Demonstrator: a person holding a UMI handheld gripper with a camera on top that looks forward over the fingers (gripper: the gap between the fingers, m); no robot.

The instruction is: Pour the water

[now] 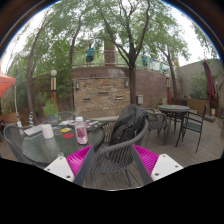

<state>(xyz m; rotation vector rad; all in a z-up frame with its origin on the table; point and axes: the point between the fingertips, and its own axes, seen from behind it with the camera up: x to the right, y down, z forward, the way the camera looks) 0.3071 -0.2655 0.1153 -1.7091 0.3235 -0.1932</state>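
Observation:
A clear bottle with a pink label stands upright on the round glass table, ahead and to the left of the fingers. A white cup sits on the same table, further left. My gripper is open, its magenta pads spread wide with nothing held between them. It is short of the table and apart from the bottle. A metal chair with a dark jacket draped over its back fills the gap between the fingers.
Small coloured items lie on the glass table near the bottle. A second table with chairs stands to the right. A brick wall, trees and a folded red umbrella are behind. Wooden decking is underfoot.

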